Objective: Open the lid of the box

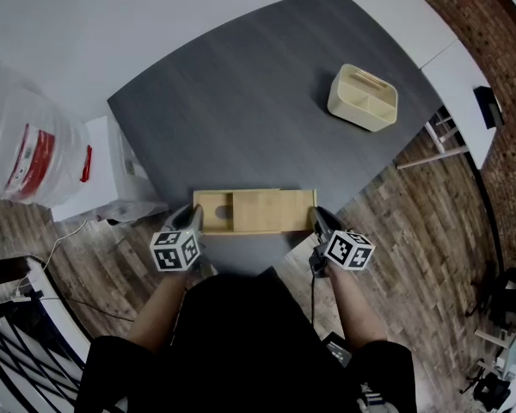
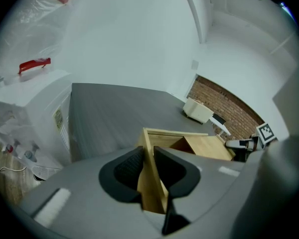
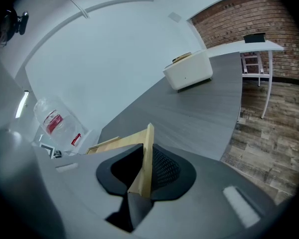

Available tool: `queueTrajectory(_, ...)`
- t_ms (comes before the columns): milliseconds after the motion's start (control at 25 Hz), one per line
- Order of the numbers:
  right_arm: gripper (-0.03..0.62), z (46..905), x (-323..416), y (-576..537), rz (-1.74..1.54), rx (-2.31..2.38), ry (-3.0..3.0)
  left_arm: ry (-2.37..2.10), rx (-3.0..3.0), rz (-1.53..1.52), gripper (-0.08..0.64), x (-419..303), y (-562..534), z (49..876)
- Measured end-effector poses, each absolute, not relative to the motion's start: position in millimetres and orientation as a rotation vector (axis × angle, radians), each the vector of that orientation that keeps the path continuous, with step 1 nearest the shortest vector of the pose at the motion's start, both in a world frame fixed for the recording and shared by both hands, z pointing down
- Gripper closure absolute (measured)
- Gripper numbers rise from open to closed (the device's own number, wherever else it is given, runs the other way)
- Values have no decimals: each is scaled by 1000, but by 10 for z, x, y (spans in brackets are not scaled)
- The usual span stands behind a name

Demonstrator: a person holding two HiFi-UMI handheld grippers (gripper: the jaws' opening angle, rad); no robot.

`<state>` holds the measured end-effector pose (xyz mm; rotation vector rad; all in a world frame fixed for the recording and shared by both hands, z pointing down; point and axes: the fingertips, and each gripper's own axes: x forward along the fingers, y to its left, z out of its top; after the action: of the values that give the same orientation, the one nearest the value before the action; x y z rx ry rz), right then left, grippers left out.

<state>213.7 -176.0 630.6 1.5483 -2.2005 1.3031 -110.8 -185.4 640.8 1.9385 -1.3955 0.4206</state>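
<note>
Two grippers meet a long, flat wooden box point(image 1: 273, 211) in the head view, one at each short end. The box lies on the near edge of a dark grey table point(image 1: 241, 101), lengthwise across the person's front. The left gripper point(image 1: 189, 222) is at its left end and the right gripper point(image 1: 319, 223) at its right end. A seam crosses the top of the box, and the shorter left section carries a small dark round spot. A cream container point(image 1: 363, 97) stands well apart toward the table's far right corner. A large clear jug point(image 1: 26, 144) with a red label sits off the table to the left.

In the left gripper view, the left gripper point(image 2: 148, 163) has its jaws closed on the upright end wall of the box point(image 2: 150, 188), one pad against each face. Behind that wall the box is open at the top, and the lid point(image 2: 209, 147) covers the farther part. The right gripper point(image 2: 241, 144) shows at the far end, and the cream container point(image 2: 198, 109) beyond it.

In the right gripper view, the right gripper point(image 3: 144, 169) has its jaws clamped on a thin upright wooden edge at the box's point(image 3: 145, 148) right end; whether that edge is wall or lid cannot be told. The cream container point(image 3: 188, 71) stands far up the table point(image 3: 199, 118), the jug point(image 3: 52, 118) at the left.
</note>
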Motion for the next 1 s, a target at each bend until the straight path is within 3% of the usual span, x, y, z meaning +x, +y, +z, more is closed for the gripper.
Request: queueTrajectory(1000, 534, 6305, 2278, -1678, 1309, 1640, -2169, -1425, 1908, 406, 502, -1297, -1941, 6408)
